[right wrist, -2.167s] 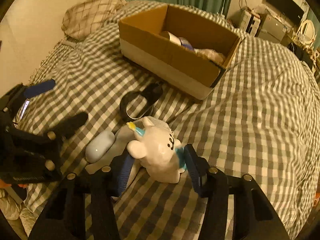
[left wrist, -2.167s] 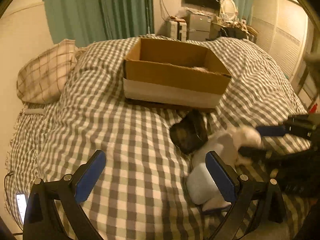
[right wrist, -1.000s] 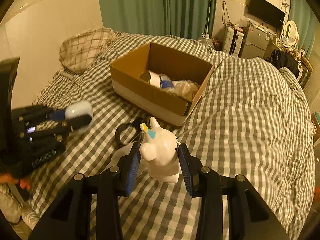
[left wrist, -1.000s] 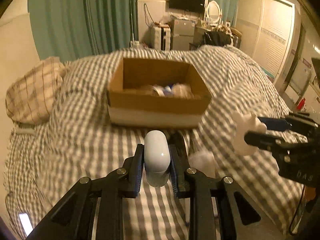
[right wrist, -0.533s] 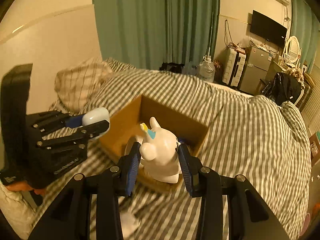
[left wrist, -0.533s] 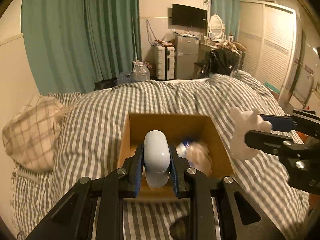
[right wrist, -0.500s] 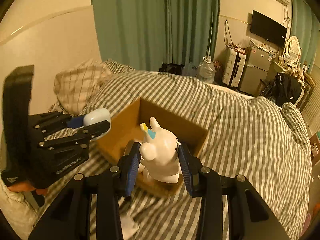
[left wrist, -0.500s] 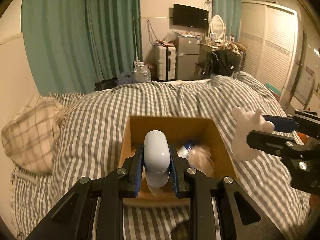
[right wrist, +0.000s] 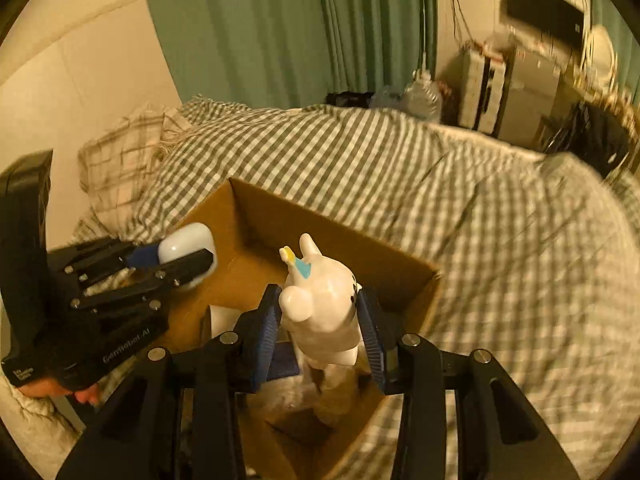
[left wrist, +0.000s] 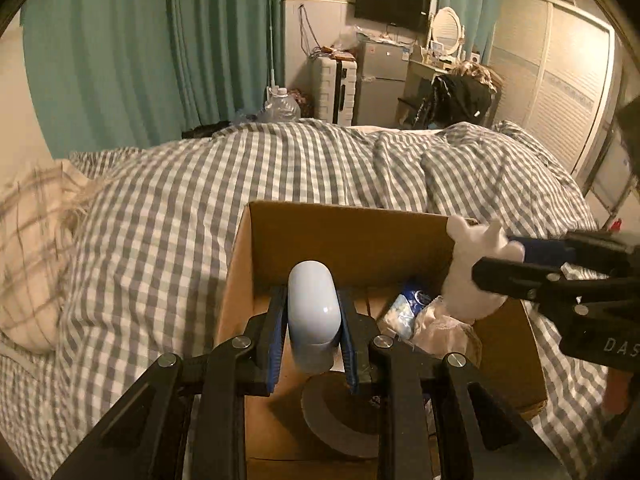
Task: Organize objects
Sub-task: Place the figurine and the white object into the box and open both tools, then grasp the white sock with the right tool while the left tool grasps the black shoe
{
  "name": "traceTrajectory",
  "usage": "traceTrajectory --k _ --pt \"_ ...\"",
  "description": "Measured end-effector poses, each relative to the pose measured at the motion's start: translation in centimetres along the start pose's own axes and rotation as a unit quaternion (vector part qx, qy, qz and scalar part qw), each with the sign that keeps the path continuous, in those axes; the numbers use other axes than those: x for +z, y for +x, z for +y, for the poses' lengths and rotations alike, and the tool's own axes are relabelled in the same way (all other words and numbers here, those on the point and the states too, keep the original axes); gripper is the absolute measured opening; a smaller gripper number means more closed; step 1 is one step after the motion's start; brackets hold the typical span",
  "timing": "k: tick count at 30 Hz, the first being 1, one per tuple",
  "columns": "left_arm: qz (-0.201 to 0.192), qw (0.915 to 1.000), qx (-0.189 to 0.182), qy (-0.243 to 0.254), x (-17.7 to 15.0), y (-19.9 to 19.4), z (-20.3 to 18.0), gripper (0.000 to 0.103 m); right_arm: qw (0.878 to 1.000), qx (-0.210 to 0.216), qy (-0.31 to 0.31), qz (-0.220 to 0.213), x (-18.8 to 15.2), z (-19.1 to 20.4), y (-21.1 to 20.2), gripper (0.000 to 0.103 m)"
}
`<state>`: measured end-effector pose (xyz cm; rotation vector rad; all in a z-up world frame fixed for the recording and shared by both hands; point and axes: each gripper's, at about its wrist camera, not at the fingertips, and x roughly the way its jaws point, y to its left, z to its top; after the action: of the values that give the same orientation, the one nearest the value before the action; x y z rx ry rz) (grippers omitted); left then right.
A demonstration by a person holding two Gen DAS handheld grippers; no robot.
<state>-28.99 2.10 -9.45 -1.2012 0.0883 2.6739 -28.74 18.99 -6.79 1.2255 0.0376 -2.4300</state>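
Now both over the cardboard box (left wrist: 256,248): left tongs (left wrist: 314,332) clamped on pale blue case (left wrist: 314,316), right tongs (right wrist: 320,322) clamped on white figurine (right wrist: 324,304), box floor directly beneath.

1. The pale blue case (left wrist: 314,312) is seen to be smooth, glossy plastic.
2. The white unicorn figurine (right wrist: 325,307) is finished in a glossy, ceramic-like glaze.
3. The cardboard box (left wrist: 344,236) is formed of matt brown corrugated paper.
4. The bed (left wrist: 168,200) is covered in soft, matt checked cloth.
5. Blue ribbed pads (left wrist: 276,340) are fitted to matt black plastic jaws.
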Motion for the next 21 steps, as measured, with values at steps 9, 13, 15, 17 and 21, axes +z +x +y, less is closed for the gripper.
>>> traceTrajectory --k 9,13,15,17,21 --pt "-0.069 0.9968 0.031 0.027 0.7 -8.5 -1.3 0.083 0.995 -0.065 -0.029 -0.071 -0.2 1.8 -8.6 0.071" --pt "-0.096 0.9935 0.052 0.031 -0.6 -14.8 -1.5 0.103 0.991 -0.089 -0.041 -0.089 -1.6 3.7 -15.0 0.073" --pt "-0.105 0.9923 0.057 0.033 -2.0 -17.6 -1.5 0.103 0.988 -0.104 -0.051 -0.098 -2.9 5.1 -17.6 0.079" --pt "-0.100 0.9924 0.063 0.034 -3.8 -19.6 -1.5 0.103 0.986 -0.115 -0.061 -0.103 -5.0 6.6 -19.9 0.081" --pt "-0.077 0.9935 0.081 0.020 -8.6 -21.5 -1.7 0.103 0.986 -0.124 -0.050 -0.097 -9.4 8.7 -21.3 0.081"
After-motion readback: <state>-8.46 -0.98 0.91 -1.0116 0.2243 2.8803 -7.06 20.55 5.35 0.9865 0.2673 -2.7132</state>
